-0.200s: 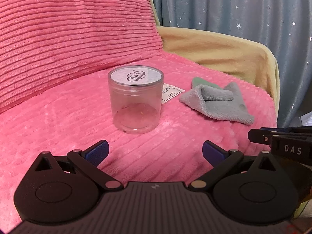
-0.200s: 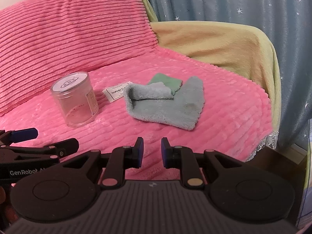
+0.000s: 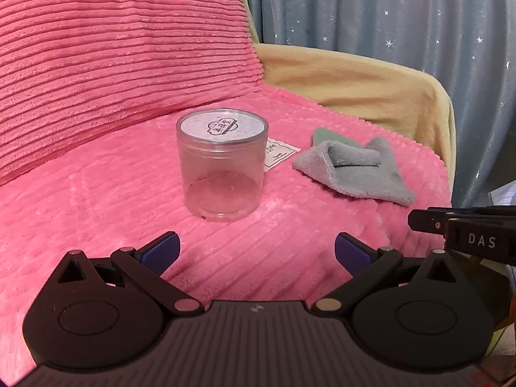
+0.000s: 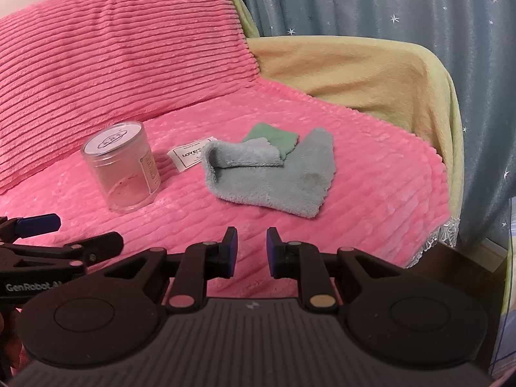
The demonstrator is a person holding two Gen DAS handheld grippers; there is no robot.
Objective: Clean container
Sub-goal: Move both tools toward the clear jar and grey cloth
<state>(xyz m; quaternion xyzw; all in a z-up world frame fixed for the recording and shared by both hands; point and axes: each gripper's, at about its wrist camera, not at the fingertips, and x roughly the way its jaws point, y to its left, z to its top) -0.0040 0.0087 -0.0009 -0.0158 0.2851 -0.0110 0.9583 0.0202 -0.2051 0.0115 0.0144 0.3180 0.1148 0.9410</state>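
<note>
The lidded clear container (image 3: 222, 164) is seen upright on the pink blanket (image 3: 96, 200), framed by the wide-spread left gripper (image 3: 256, 250); the narrowly parted, empty right gripper (image 4: 251, 251) is aimed at the grey cloth (image 4: 274, 174). Nothing is seen displaced from 0.2 s ago, so no cleaning contact is shown.

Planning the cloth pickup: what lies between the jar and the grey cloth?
A white printed card lies flat on the pink blanket between jar and grey cloth; right wrist view.
</note>
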